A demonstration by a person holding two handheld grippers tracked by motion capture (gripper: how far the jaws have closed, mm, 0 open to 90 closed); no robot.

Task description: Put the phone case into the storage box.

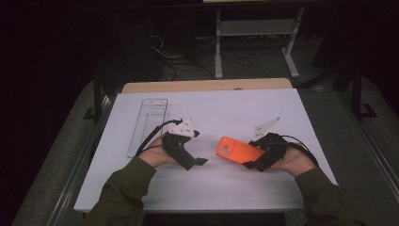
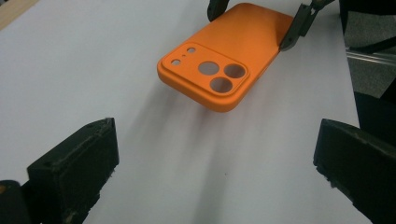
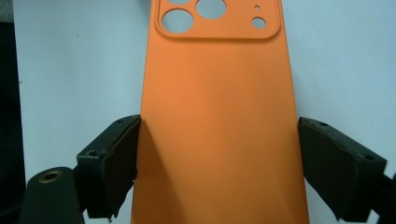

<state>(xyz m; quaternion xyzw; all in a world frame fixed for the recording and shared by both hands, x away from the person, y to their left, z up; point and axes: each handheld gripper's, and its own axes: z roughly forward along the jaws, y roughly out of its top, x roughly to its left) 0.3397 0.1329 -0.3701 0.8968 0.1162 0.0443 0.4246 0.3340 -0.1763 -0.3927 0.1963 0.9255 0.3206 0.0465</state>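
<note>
The orange phone case point(image 1: 237, 150) is held off the white table point(image 1: 141, 188), back side up, with its camera cut-outs pointing toward my left gripper point(image 1: 200, 161). In the left gripper view the case point(image 2: 224, 51) casts a shadow on the sheet below it, so I judge it lifted and not resting.

My right gripper point(image 3: 217, 158) holds the case by its two long edges at the plain end. The right gripper view shows both black pads set against the orange sides point(image 3: 219, 116), with the jaws standing wide because the case is wide. In the high view this gripper point(image 1: 259, 157) sits at the right of the table with the case projecting to the left.

My left gripper point(image 2: 215, 163) is empty. Its jaws stand wide apart, aimed at the camera end of the case, near it but not touching.

A clear plastic tray point(image 1: 148, 125) lies flat at the far left of the table, well apart from the case, and appears empty.

Status, as I judge it:
1. Pick-up of the case: done.
2. Second grip by the left gripper: not yet made; the approach is lined up.
3. Any transfer or placement, possibly to the tray: still to do.
</note>
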